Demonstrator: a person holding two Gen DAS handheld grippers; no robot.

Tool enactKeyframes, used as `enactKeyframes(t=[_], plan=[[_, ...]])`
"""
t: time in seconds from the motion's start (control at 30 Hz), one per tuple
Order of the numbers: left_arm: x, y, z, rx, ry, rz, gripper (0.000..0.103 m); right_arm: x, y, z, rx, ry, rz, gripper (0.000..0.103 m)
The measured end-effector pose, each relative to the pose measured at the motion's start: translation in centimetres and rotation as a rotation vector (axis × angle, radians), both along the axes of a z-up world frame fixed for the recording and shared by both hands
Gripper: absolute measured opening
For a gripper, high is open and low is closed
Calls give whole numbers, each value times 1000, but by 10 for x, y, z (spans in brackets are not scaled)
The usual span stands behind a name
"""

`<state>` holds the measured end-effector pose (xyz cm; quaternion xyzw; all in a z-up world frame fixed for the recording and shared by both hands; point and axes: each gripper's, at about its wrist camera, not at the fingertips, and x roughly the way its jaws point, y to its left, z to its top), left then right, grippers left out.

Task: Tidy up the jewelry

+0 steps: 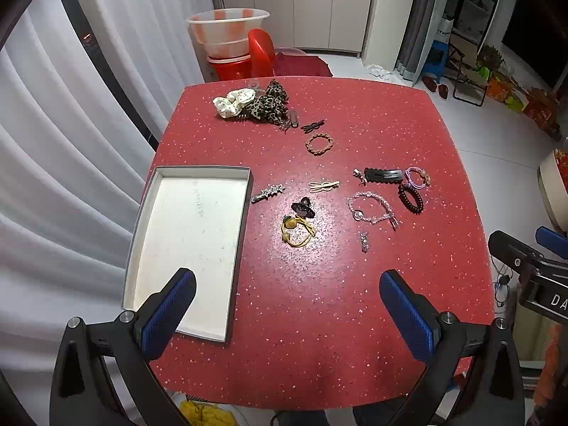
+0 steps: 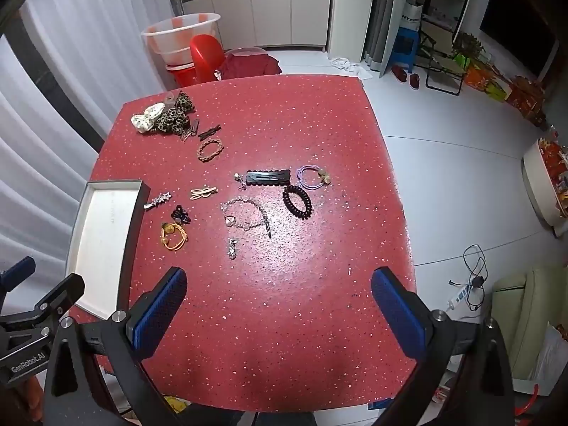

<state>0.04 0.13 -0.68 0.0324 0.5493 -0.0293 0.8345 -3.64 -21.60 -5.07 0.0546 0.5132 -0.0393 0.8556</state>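
Nothing grasped yet — left hand-held gripper (image 1: pixel 287 305) and right hand-held gripper (image 2: pixel 278 301) both released above the red counter (image 1: pixel 319 337). Jewelry scattered mid-frame; empty tray (image 1: pixel 191 234) at left. Best started with the yellow hair tie (image 1: pixel 298 230) nearest the tray — pinched low, lifted cleanly.

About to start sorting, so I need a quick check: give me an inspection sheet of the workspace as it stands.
Surface: red speckled table, near half bare.
Job's things: grey tray at left, holding nothing; star clip, yellow hair tie, crystal bracelet, black coil tie, black snap clip, purple hair tie and braided bracelet loose on the table.
Clutter: scrunchie pile at far edge.
Grippers: left gripper and right gripper both open, holding nothing, above the near edge.
Cables: black cord on the floor at right.
Surroundings: white curtains, red chair, stacked basins.
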Motion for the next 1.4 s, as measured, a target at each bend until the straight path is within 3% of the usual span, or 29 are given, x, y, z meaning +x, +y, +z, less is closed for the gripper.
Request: enactKeyframes(t=[1.4], plan=[[0, 2, -4, 12, -3, 6, 103, 3, 2, -5, -2, 1, 5, 103]])
